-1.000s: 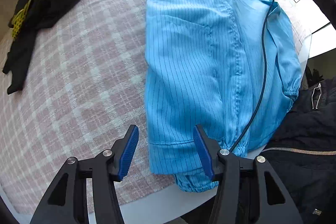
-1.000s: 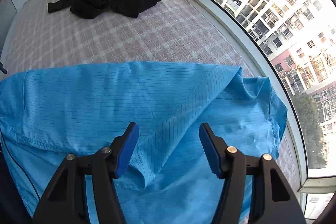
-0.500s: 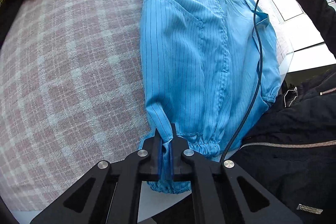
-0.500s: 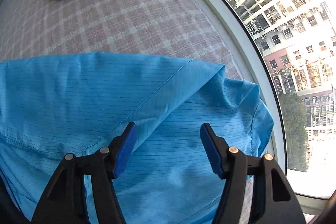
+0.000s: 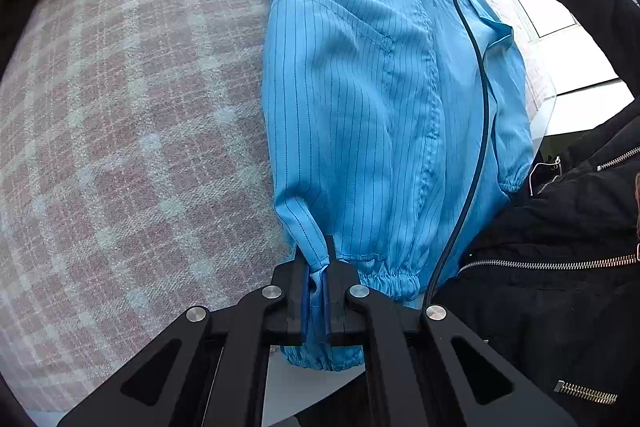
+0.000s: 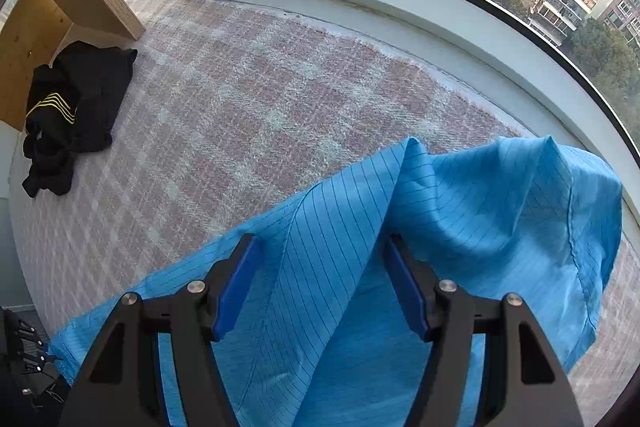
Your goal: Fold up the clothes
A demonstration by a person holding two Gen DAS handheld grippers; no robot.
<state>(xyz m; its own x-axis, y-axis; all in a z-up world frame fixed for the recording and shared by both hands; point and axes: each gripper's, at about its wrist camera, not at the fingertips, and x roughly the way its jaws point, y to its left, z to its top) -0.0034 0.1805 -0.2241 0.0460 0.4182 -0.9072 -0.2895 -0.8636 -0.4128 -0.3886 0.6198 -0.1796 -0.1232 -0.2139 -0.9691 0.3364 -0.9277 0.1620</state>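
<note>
Left gripper, wide open a second ago above the hem, is now clamped on a pinch of the blue jacket at its bottom corner. Right gripper has swung round toward the window, its jaws apart over a raised fold. Thin, pinstriped, slightly shiny cloth with elastic cuffs lies on the checked pink blanket, near the person's black coat.

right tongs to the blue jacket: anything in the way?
Nothing visible. The right tongs stand open directly over a raised fold of the blue jacket, bare fabric between the pads. The black garment lies far off on the plaid cover.
</note>
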